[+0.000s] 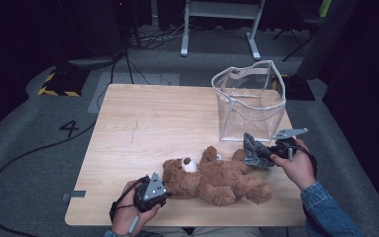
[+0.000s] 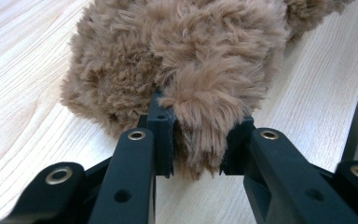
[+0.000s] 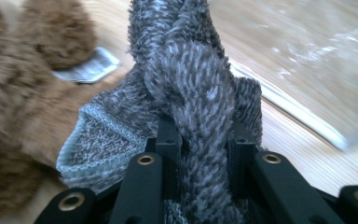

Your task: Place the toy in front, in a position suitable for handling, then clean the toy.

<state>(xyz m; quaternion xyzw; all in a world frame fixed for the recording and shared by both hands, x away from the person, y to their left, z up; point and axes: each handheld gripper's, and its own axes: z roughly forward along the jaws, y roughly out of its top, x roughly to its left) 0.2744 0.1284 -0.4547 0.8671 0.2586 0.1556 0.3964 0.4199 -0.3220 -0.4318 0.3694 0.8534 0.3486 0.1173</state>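
Observation:
A brown teddy bear [image 1: 212, 178] lies on its back near the front edge of the wooden table [image 1: 143, 123]. My left gripper [image 1: 164, 191] is shut on the bear's ear or head fur [image 2: 200, 126], the furry tuft pinched between the black pads. My right gripper [image 1: 271, 153] is shut on a bunched grey fuzzy cloth [image 1: 254, 149] just above the bear's leg. In the right gripper view the grey cloth [image 3: 191, 107] rises between the jaws, with the bear's fur [image 3: 14, 112] and a white label [image 3: 86, 67] at the left.
A clear plastic bag [image 1: 249, 101] with a white rim stands open at the back right of the table, just beyond the right gripper; its wall [image 3: 307, 70] appears close by. Cables and a white frame's legs [image 1: 217, 29] lie on the floor behind.

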